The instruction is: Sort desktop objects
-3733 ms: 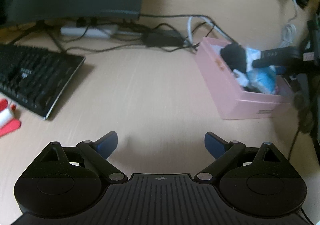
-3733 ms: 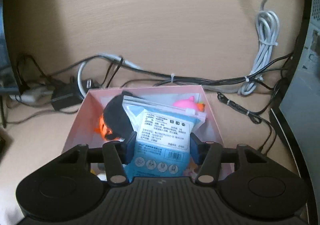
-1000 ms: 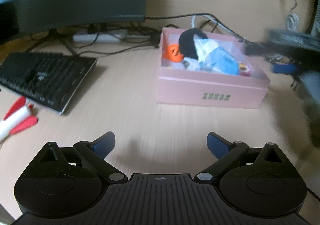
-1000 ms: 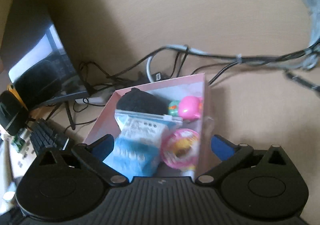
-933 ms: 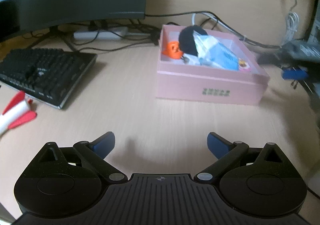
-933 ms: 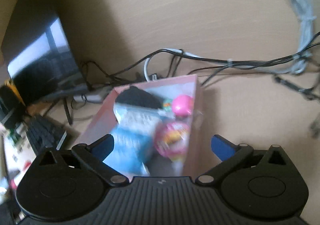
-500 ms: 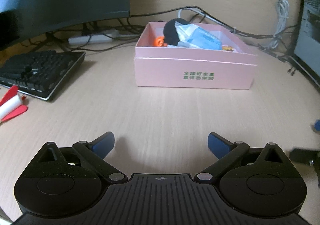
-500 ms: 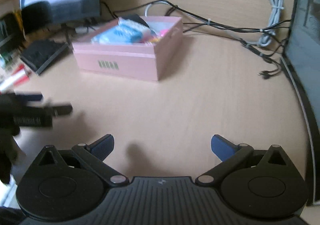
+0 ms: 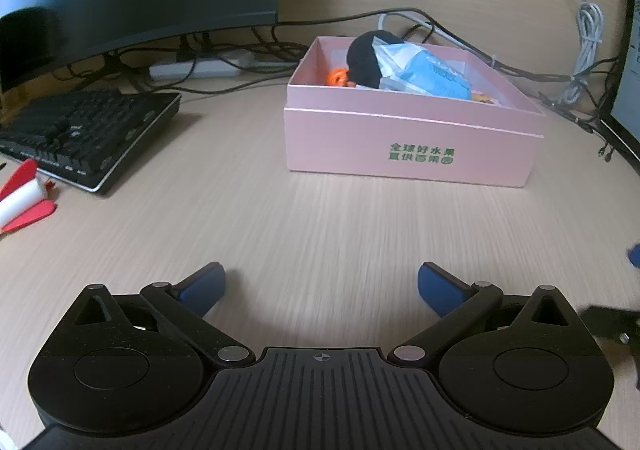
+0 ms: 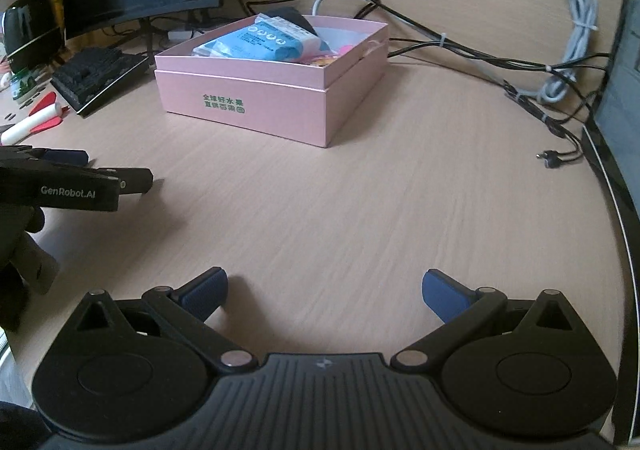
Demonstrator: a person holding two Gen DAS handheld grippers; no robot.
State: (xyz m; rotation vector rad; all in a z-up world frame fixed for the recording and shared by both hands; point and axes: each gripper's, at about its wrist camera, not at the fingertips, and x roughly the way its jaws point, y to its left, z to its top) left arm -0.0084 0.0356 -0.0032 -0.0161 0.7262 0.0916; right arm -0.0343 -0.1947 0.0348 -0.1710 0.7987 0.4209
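Both grippers spread, empty: left gripper (image 9: 320, 284), right gripper (image 10: 324, 288). Rocket (image 9: 24, 196) far left by keyboard (image 9: 84, 130), lying sideways; left nearer. Box (image 9: 412, 142) ahead.

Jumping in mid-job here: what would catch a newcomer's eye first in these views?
The pink box in the middle of the desk, piled with a blue packet and a black object. To its left, a black keyboard and a red-and-white toy rocket. Both grippers, left gripper and right gripper, are open and empty.
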